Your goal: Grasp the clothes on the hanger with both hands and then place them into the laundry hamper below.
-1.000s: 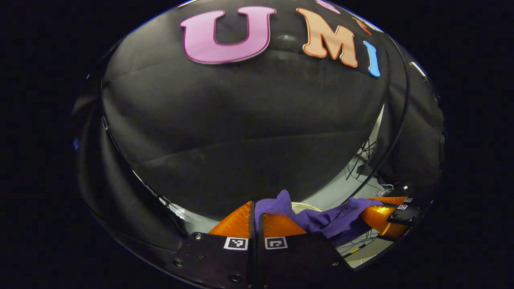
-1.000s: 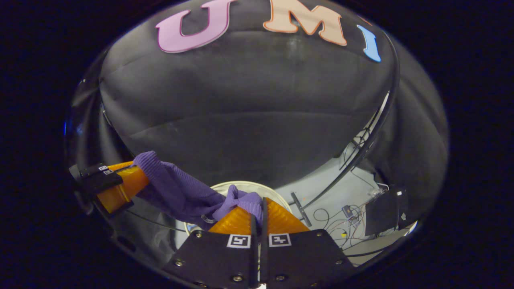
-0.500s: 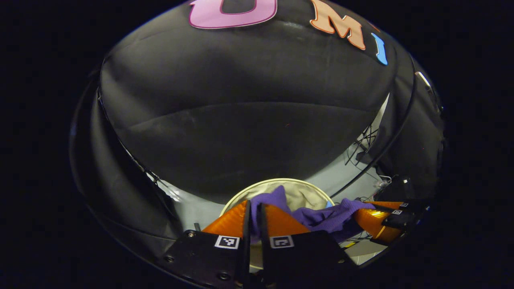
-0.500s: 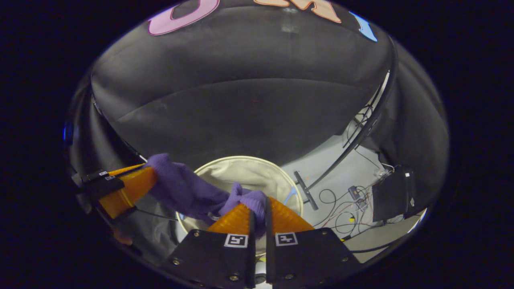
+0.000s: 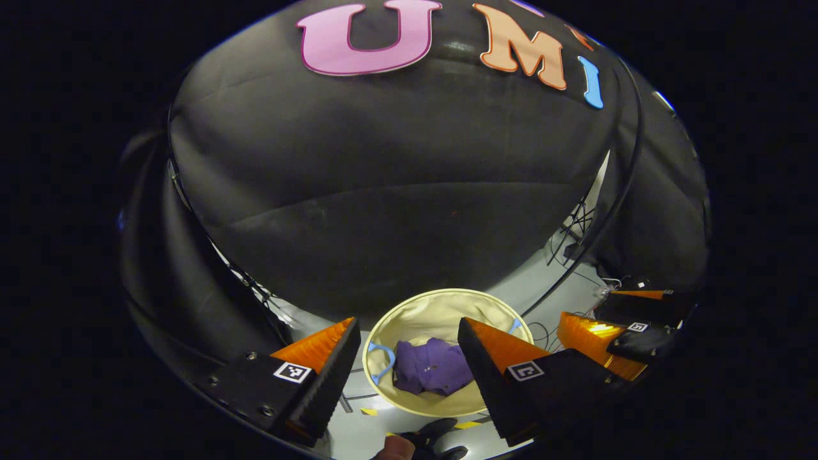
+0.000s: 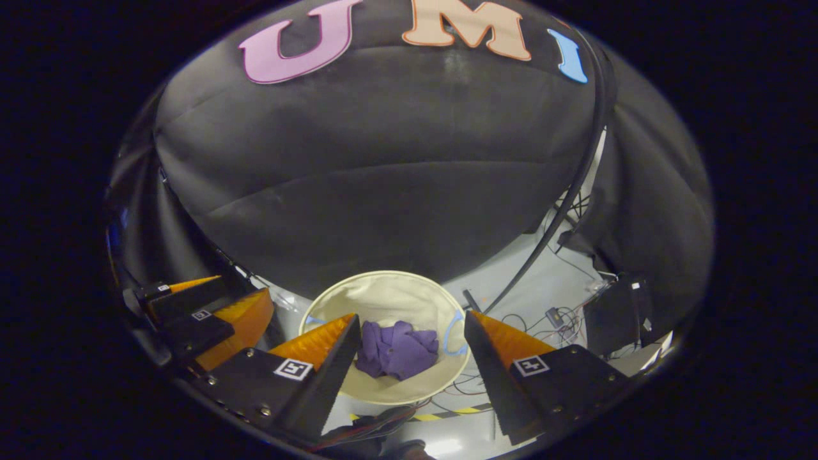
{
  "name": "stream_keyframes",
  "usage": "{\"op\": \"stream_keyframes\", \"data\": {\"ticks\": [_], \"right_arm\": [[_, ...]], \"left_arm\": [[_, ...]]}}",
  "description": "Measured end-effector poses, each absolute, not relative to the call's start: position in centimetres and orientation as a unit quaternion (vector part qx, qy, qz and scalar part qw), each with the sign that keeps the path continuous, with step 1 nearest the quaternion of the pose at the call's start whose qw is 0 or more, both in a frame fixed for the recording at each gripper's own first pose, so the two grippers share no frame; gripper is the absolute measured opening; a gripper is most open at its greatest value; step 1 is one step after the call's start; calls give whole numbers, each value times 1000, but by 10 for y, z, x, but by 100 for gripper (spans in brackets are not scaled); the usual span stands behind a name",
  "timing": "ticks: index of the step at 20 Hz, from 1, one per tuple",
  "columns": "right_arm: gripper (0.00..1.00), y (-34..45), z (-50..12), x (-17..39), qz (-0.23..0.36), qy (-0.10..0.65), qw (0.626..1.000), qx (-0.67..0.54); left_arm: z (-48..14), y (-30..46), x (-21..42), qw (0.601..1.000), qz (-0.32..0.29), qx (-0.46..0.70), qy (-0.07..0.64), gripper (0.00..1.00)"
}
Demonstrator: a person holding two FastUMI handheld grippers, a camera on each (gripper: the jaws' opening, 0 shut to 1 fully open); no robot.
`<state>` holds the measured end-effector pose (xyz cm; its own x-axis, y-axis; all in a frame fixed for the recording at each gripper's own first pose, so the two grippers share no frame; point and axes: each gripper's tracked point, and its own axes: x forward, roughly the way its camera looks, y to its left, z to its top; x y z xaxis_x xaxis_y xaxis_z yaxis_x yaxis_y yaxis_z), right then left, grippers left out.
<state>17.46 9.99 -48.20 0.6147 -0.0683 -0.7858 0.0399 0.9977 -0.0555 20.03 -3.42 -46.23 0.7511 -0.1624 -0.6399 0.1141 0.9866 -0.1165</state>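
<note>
In the left gripper view, the left gripper (image 5: 404,358) stood wide open and held nothing; the purple garment (image 5: 429,374) lay crumpled on the bottom of the laundry hamper (image 5: 441,305), directly ahead of and below the gap between the fingers. The right gripper (image 5: 601,332) appeared off to this gripper's right, beside the hamper rim, its fingers apart. In the right gripper view, the right gripper (image 6: 409,350) was likewise spread wide and empty, with the garment (image 6: 397,350) ahead of and below it inside the hamper (image 6: 383,291); the left gripper (image 6: 217,313) sat off to its left, outside the rim. Judged risk: the light hamper could be tipped or shifted if either gripper dropped and caught its rim. The right gripper view additionally showed loose cables (image 6: 556,319) on the floor to that gripper's right, which the left gripper view showed less fully; the left gripper view showed a blue loop (image 5: 381,361) at the hamper's inner wall.
</note>
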Motion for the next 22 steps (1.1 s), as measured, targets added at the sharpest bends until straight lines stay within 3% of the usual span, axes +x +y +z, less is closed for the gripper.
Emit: {"op": "stream_keyframes", "data": {"ticks": [1, 22], "right_arm": [[98, 102, -474, 173, -28, 434, 901, -18], [100, 137, -290, 68, 5, 321, 947, -26]], "left_arm": [[-455, -31, 195, 936, -71, -36, 344, 95], [-293, 51, 65, 973, -10, -31, 229, 95]]}}
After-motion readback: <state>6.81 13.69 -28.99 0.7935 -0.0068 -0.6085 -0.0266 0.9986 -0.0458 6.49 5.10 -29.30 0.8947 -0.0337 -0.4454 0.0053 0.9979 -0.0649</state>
